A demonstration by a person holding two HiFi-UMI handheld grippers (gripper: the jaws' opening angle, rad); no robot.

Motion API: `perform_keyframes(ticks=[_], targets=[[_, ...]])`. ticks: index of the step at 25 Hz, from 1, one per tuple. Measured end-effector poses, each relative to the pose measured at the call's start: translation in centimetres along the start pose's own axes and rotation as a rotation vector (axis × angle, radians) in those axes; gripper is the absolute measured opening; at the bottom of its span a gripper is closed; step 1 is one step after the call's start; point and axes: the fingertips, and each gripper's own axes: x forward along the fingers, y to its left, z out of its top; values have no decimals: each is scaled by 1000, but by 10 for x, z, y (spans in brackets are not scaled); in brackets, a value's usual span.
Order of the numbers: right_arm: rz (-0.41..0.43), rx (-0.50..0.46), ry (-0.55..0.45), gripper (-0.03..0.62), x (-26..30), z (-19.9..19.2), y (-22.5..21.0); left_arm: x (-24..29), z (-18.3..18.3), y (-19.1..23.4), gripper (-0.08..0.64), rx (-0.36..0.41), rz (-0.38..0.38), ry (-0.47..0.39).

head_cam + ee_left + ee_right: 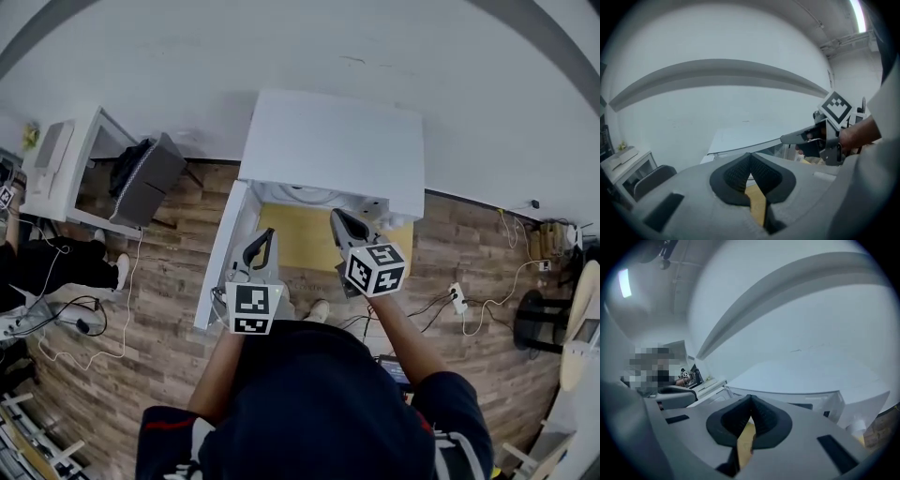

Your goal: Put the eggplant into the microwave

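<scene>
**Microwave** [328, 150]: a white box seen from above. Its top hides nearly all of the cavity. The door [220, 267] stands swung open at the microwave's left side. Inside the opening only a pale round rim [300, 195] of the floor shows.

**Eggplant**: cannot be made out in any view. Whether it lies in the microwave, under the top, cannot be told.

**Left gripper** [265, 236]: held in front of the microwave's opening, just beside the open door and above the yellow surface [291, 239]. In the left gripper view its jaws meet at the tips with nothing clamped between them. Only a sliver of yellow shows between the ribbed pads [736, 173].

**Right gripper** [339, 217]: held in front of the opening, toward the microwave's right side and close beside the left gripper. In the right gripper view the jaws are pressed together and hold nothing.

**Marker cube** [375, 267]: covers the rear of the right gripper. The person's head and shoulders fill the lower part of the head view.
</scene>
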Motion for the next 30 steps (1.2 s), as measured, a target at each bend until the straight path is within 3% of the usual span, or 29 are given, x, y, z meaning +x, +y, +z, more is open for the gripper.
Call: perform_keyframes(ticks=[5,12,21,30], targets=[[8,-43,-107,12,-26,46,10,-2,26,4,15,16,10,-51],[-9,-117,-215,11,-57,82,24,-7,58,9,15,58,17,-118],[-35,-152,-264,11,-71,92,26,-12,78,8,15,103,16,-162],[-52,-166,-286,11,-74,92,25,-18,85,6,15,95,12,-182]])
